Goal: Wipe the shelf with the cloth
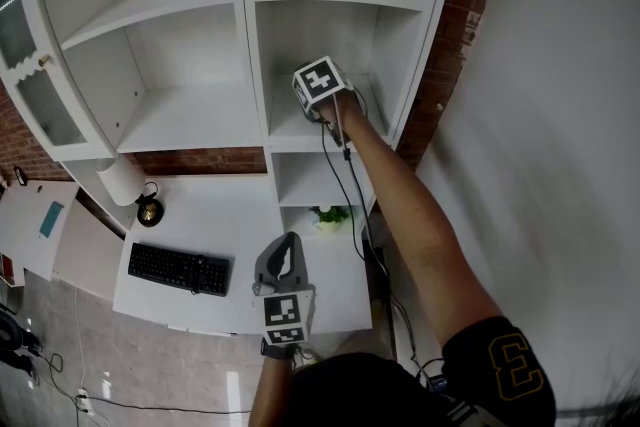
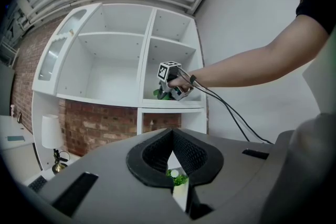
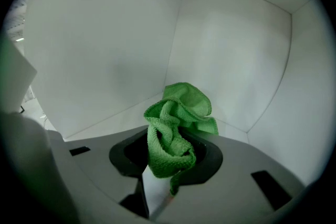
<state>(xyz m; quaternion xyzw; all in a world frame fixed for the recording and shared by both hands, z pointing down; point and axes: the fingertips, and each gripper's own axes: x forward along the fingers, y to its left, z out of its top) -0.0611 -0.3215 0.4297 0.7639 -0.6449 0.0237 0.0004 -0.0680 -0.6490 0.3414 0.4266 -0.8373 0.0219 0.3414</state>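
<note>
Closest in the head view, the grey left gripper (image 1: 290,253) hangs over the white desk (image 1: 225,215). The right gripper (image 1: 308,103) reaches into the white shelf unit (image 1: 250,35).

Left gripper view: jaws together, empty.

Right gripper view: jaws pinch a crumpled green cloth (image 3: 176,126) inside the compartment.

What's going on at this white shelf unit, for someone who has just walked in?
A person holds a gripper in each hand. The right gripper has its jaws shut on a bunched green cloth and is reached into a compartment in the unit's right column, above its shelf board. Whether the cloth touches the board isn't clear. The left gripper is low over the desk, jaws together and empty.
</note>
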